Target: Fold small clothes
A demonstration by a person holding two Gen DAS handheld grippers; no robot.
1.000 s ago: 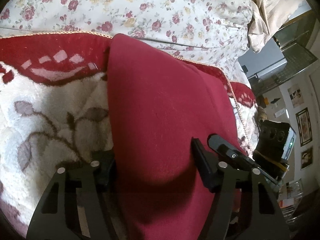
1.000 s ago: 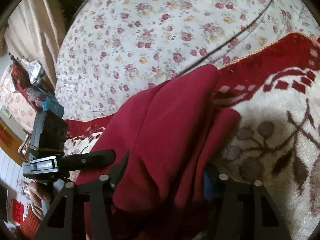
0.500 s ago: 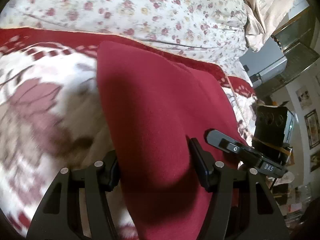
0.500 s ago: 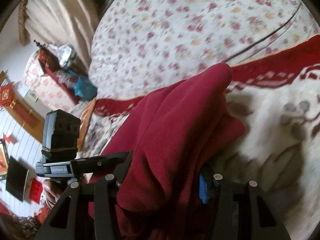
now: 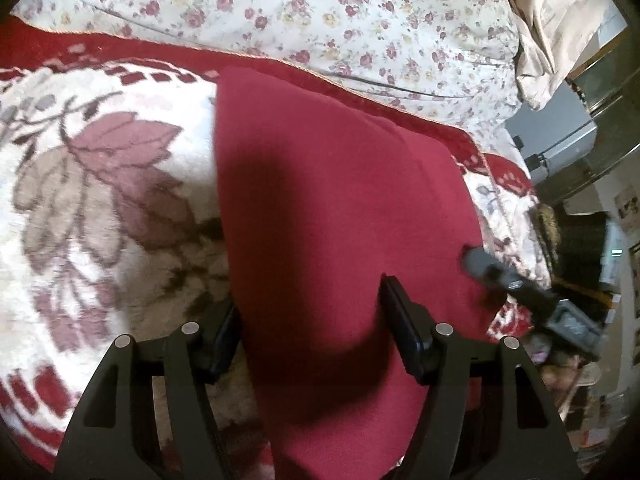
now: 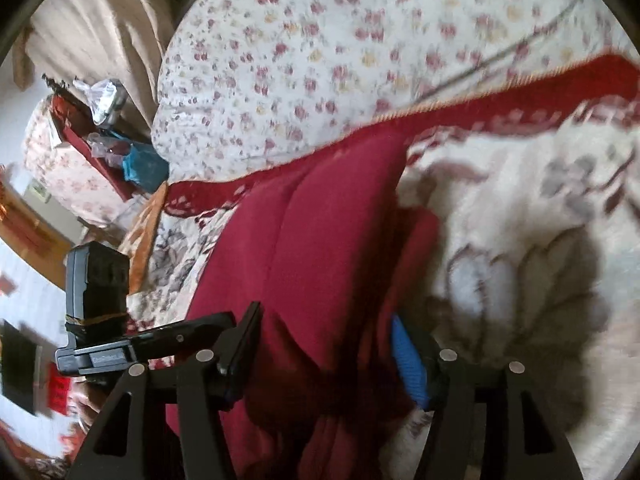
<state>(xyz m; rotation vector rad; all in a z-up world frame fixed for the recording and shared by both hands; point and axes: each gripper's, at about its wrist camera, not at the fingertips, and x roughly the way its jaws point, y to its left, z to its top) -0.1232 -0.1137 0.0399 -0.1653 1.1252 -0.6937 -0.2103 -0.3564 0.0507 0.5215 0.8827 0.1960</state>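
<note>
A dark red garment (image 5: pixel 340 200) lies folded lengthwise on a fleecy white-and-red blanket (image 5: pixel 100 200). Its near end bulges up between the fingers of my left gripper (image 5: pixel 310 304), whose jaws are opening while both pads still touch the cloth. In the right wrist view the same garment (image 6: pixel 320 260) is bunched between the fingers of my right gripper (image 6: pixel 326 320). Those jaws are opening too, and the blue pad (image 6: pixel 406 356) shows beside the cloth. Each view catches one finger of the other gripper (image 5: pixel 492 270) (image 6: pixel 180 334) at the garment's edge.
A floral bedspread (image 5: pixel 320 12) (image 6: pixel 360 40) lies beyond the blanket's red border (image 6: pixel 540 88). Beige fabric (image 5: pixel 552 20) hangs at the far right. Past the bed edge stand a cluttered seat with bags (image 6: pixel 108 140) and furniture (image 5: pixel 580 152). A hand (image 5: pixel 568 376) shows low right.
Both grippers carried the garment's end sideways across the blanket, so more of the leaf pattern shows. The jaws stand slightly wider, and the right one's blue pad is more exposed.
</note>
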